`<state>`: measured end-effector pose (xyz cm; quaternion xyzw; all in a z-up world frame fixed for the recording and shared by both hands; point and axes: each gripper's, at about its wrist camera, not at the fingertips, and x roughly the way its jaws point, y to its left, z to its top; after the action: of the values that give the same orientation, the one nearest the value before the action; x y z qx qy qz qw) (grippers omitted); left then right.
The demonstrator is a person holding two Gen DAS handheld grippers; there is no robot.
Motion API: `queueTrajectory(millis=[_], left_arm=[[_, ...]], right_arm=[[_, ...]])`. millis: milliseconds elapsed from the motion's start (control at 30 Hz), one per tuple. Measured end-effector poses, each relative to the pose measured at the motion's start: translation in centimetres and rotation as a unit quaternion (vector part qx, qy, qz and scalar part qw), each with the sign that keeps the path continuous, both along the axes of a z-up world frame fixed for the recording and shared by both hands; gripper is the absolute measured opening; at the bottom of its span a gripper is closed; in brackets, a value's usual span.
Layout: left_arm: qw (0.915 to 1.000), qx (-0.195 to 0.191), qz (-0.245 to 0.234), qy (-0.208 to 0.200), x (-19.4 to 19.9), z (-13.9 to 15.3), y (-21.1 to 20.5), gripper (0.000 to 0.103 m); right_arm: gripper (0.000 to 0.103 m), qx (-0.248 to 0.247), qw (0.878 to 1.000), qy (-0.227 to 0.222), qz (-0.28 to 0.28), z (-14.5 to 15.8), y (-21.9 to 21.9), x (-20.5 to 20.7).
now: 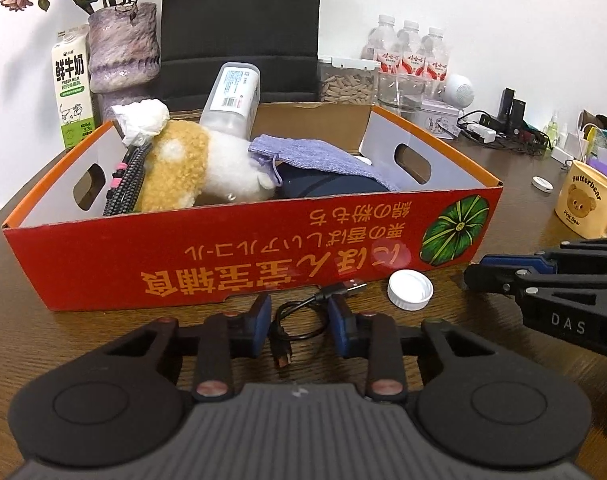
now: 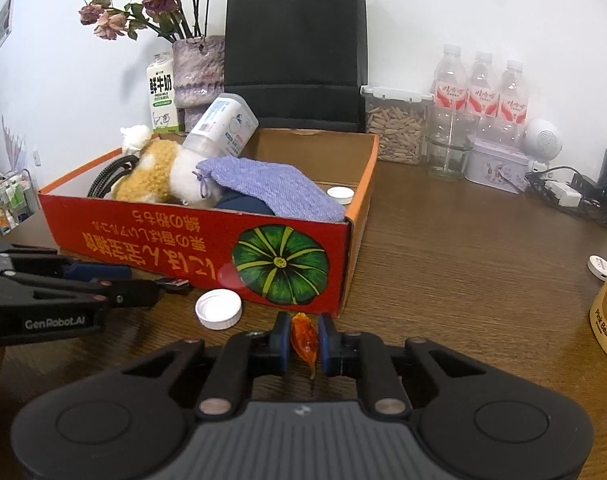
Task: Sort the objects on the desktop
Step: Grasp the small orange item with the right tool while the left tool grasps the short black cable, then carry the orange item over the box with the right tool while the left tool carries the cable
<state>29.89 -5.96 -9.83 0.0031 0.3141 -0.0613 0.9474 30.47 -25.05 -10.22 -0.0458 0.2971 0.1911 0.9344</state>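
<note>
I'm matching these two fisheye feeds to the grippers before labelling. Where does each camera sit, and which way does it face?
Left wrist: on the left gripper, facing the red cardboard box; its open fingers flank a black USB cable, and the right gripper enters at right.
Right wrist: on the right gripper, facing the box's pumpkin-printed corner; its fingers pinch an orange translucent piece, and the left gripper enters at left.
Shared: box, white plastic bottle cap, brown wooden table.

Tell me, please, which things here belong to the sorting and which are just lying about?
Sorting: red box, black cable, white cap, orange piece between the right gripper's fingers.
Lying about: milk carton, water bottles, black bag.
</note>
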Motion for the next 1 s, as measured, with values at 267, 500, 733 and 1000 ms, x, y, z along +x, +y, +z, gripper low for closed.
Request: queueTrajectory(millis=[267, 500, 733, 1000], left_arm=[[0.9999, -0.008, -0.006, -0.011, -0.9, 0.4, 0.2, 0.029], [0.9995, -0.014, -0.009, -0.028, -2.2, 1.1, 0.3, 0.029], [0.9979, -0.026, -0.014, -0.058, -3.9, 2.7, 0.5, 0.029], [0.9944, -0.028, -0.006, -0.102, -4.1, 5.7, 2.1, 0.029]], right_arm=[[0.013, 0.009, 1.000, -0.011, -0.011, 0.3, 0.4, -1.1], [0.013, 0.022, 0.999, -0.024, -0.019, 0.6, 1.2, -2.7], [0.013, 0.040, 0.998, -0.048, -0.022, 1.7, 2.4, -4.2], [0.014, 0.053, 0.995, -0.086, -0.006, 4.9, 4.5, -3.9]])
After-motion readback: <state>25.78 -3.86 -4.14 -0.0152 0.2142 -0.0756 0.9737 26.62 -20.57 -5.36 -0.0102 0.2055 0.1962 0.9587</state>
